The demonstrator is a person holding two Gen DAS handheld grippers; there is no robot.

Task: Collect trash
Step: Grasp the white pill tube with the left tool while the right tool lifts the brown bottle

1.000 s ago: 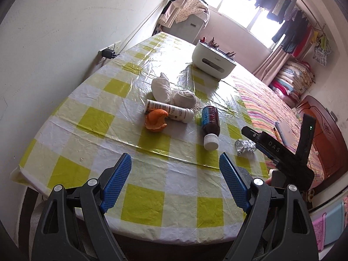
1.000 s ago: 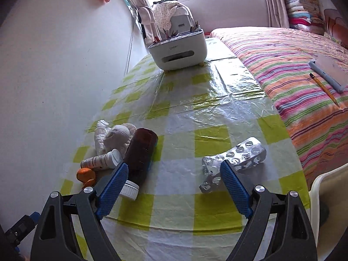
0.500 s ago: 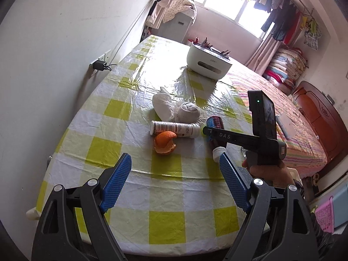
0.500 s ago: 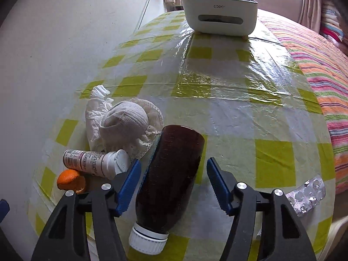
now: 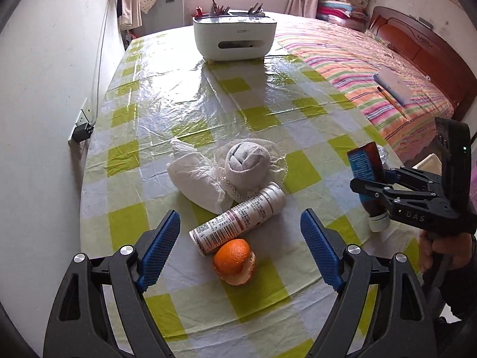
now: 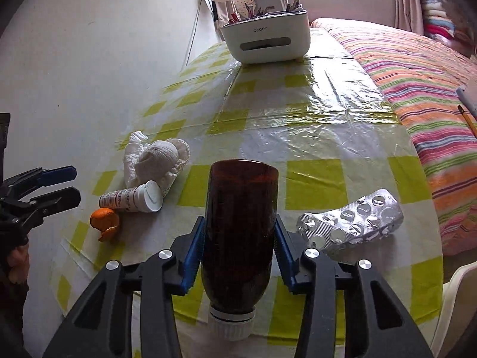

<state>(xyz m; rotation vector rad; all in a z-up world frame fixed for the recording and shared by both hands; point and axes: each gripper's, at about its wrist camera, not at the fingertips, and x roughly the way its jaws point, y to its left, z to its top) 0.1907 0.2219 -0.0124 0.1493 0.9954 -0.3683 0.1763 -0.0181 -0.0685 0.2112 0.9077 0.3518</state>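
A brown medicine bottle (image 6: 241,208) with a white cap lies on the yellow-checked table (image 5: 268,104). My right gripper (image 6: 239,223) straddles it, jaws closing, and both blue pads touch its sides. In the left wrist view this gripper (image 5: 372,185) and the bottle (image 5: 365,161) are at the right edge. My left gripper (image 5: 240,217) is open above a white labelled bottle (image 5: 238,219) and an orange peel (image 5: 235,261), touching neither. Behind these lie a crumpled tissue (image 5: 196,179) and a rolled grey sock (image 5: 247,161). A silver blister pack (image 6: 351,223) lies right of the brown bottle.
A white organizer box (image 5: 235,38) stands at the table's far end. A white wall with a socket (image 5: 82,125) borders the table's left side. A bed with a striped cover (image 5: 372,68) runs along the right side. A person's hand (image 5: 444,247) holds the right gripper.
My right gripper shifted left from the blister pack to the brown bottle and closed around it. My left gripper swung and rolled until it stood over the peel and the white bottle.
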